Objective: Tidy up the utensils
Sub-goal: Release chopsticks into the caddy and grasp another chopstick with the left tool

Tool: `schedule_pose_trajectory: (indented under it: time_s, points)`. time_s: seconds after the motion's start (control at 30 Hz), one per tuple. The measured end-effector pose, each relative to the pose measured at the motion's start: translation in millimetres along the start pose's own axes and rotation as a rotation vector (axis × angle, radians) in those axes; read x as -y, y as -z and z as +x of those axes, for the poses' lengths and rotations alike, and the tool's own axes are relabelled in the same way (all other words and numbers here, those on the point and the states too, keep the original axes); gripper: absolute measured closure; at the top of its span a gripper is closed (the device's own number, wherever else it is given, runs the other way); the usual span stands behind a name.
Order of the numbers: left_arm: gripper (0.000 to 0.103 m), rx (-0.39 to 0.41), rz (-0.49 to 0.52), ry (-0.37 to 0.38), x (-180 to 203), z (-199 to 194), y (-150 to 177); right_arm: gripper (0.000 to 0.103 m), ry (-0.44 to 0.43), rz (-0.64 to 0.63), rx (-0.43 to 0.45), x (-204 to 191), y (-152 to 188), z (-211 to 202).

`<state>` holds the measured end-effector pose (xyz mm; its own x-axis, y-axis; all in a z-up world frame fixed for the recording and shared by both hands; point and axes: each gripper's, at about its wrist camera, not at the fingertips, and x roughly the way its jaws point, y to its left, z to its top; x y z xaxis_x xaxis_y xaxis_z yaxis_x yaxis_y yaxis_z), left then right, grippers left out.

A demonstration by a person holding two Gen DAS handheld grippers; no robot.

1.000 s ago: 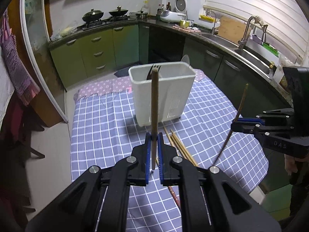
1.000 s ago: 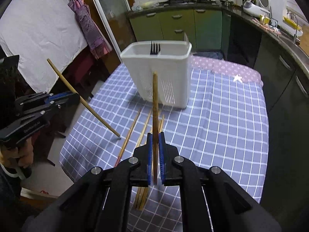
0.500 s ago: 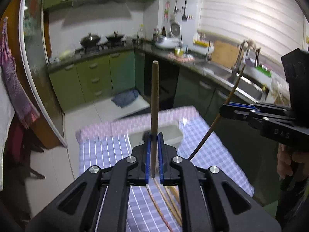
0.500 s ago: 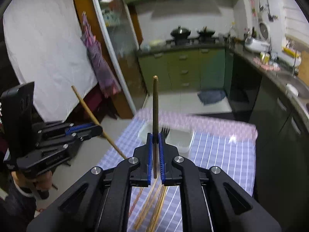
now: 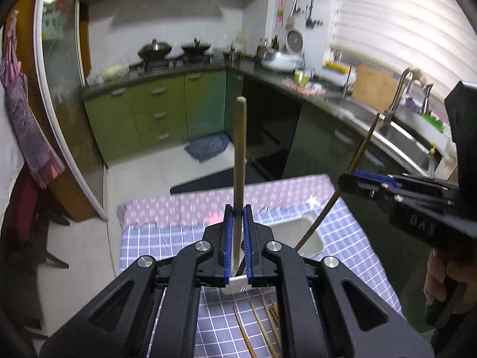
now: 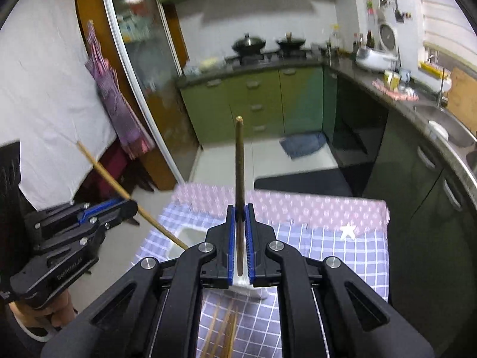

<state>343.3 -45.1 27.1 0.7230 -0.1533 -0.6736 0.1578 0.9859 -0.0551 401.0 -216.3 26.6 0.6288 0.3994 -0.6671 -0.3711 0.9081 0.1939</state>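
My left gripper (image 5: 237, 208) is shut on a pale wooden chopstick (image 5: 240, 155) that stands upright between its blue pads. My right gripper (image 6: 239, 208) is shut on a darker chopstick (image 6: 239, 161), also upright. Both hang above the white utensil holder (image 5: 319, 243), which is partly hidden under the fingers. In the left wrist view the right gripper (image 5: 341, 179) comes in from the right, its chopstick (image 5: 362, 149) slanting down over the holder's opening. In the right wrist view the left gripper (image 6: 134, 205) comes in from the left, its chopstick (image 6: 104, 173) slanting to the holder (image 6: 182, 234).
Several loose chopsticks (image 5: 262, 328) lie on the blue checked tablecloth (image 5: 357, 253) in front of the holder. A pink cloth (image 6: 298, 205) covers the table's far end. Beyond are green cabinets (image 5: 155, 113), a stove and a sink counter (image 5: 402, 131). A hand (image 5: 438, 277) holds the right gripper.
Both grippers have risen and moved forward with their chopsticks. The holder, earlier ahead on the table, now lies below the fingers, and the kitchen fills the views.
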Motion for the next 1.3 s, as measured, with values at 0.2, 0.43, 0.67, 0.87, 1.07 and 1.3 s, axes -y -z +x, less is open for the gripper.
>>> schedule_pose_trajectory:
  time_s: [0.2, 0.43, 0.67, 0.87, 1.07, 1.3]
  points:
    - [0.072, -0.066, 0.014, -0.013, 3.4, 9.5, 11.9, 0.086, 0.005, -0.030, -0.037, -5.1, 16.0, 12.0]
    - [0.066, -0.123, 0.014, 0.004, 9.1, -12.7, 22.6, 0.082, -0.027, -0.063, 0.064, -12.5, 32.5, -53.9]
    - [0.067, -0.453, -0.042, 0.047, 2.7, 25.7, 108.4, 0.075, -0.029, -0.111, -0.059, -0.3, 111.8, -67.3]
    - [0.077, -0.685, -0.107, 0.040, 2.7, 85.6, 173.8, 0.075, 0.017, -0.075, -0.266, 29.9, 181.9, -24.2]
    - [0.085, -0.739, -0.119, -0.025, 5.6, 118.8, 183.7, 0.075, 0.021, -0.019, -0.343, 57.2, 210.9, -5.6]
    - [0.087, -0.781, -0.130, -0.080, 8.8, 134.8, 193.0, 0.069, -0.004, -0.029, -0.363, 55.8, 212.8, 8.1]
